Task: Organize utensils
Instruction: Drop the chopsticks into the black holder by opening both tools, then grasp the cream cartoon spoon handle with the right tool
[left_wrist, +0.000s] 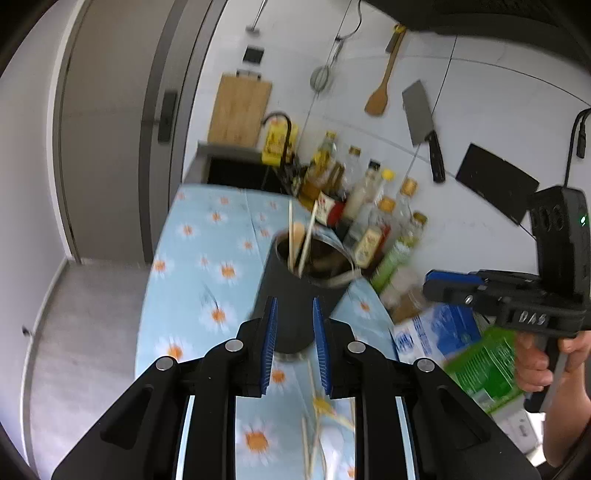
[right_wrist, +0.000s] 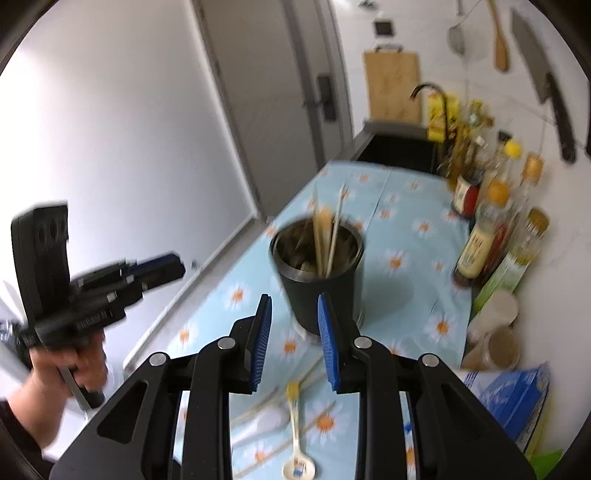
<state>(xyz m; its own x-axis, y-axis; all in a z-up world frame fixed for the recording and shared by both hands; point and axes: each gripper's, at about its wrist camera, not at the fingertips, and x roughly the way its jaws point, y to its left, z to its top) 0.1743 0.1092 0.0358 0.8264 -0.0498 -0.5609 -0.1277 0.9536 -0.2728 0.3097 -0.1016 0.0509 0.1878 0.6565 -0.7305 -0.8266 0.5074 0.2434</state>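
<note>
1. Left gripper (left_wrist: 294, 345): jaws spread, nothing between the pads. Right gripper (right_wrist: 294, 341): jaws spread, likewise empty.
2. The black holder (right_wrist: 320, 275) stands upright on the daisy cloth (right_wrist: 410, 221) with chopsticks inside; loose chopsticks (right_wrist: 295, 384) and a spoon (right_wrist: 296, 443) lie just in front of it.
3. Advised: lower one gripper, pinch a single loose piece mid-length.
4. Motion blur obscures the holder's contents; gripper bodies cover several loose pieces.

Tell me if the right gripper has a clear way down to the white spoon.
Probably yes: the right gripper holds nothing, and the white spoon lies uncovered just below it among loose chopsticks, with the utensil holder farther back.
</note>
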